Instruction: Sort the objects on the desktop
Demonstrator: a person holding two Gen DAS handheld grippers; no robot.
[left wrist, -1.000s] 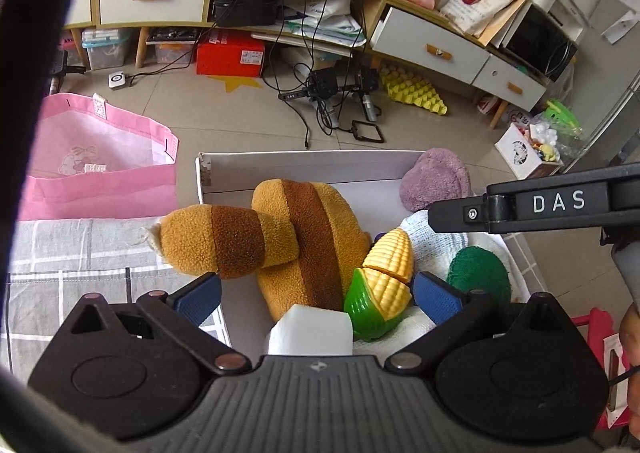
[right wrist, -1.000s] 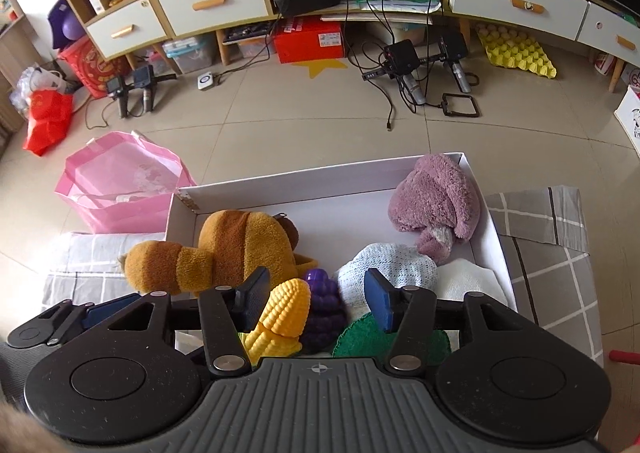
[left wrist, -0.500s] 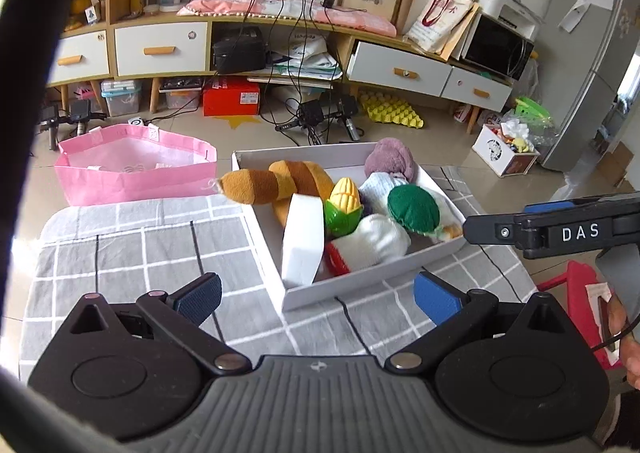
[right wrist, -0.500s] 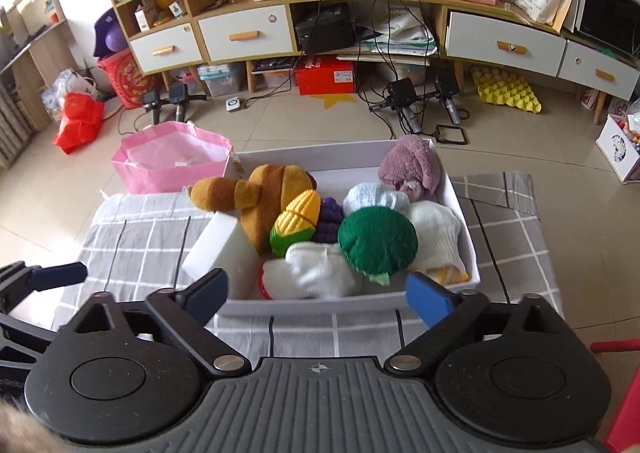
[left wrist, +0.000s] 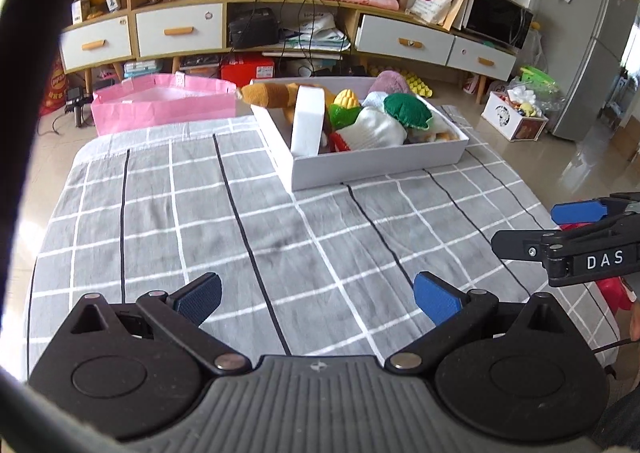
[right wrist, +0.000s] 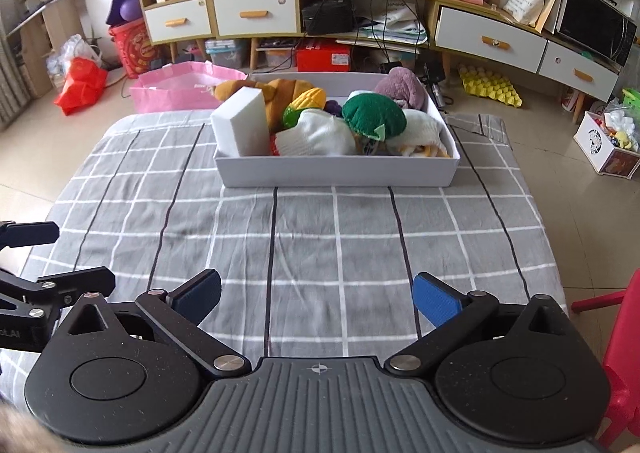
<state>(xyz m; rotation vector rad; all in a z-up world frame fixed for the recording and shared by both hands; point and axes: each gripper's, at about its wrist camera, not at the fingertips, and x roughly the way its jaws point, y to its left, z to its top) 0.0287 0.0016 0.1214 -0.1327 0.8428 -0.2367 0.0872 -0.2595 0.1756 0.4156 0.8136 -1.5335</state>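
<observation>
A white box stands at the far middle of the grey checked tablecloth. It holds a white foam block, a brown striped plush, a toy corn, a green knitted cushion, white cloths and a purple plush. The box also shows in the left wrist view. My left gripper and my right gripper are both open and empty, held low over the near part of the cloth, far from the box.
A pink bag stands on the floor behind the table's far left. A red chair is at the right edge. Cabinets with drawers and cables line the far wall. The right gripper shows at the right of the left wrist view.
Both grippers have pulled back from right over the box to the near side of the table. The box and its contents now look small and far.
</observation>
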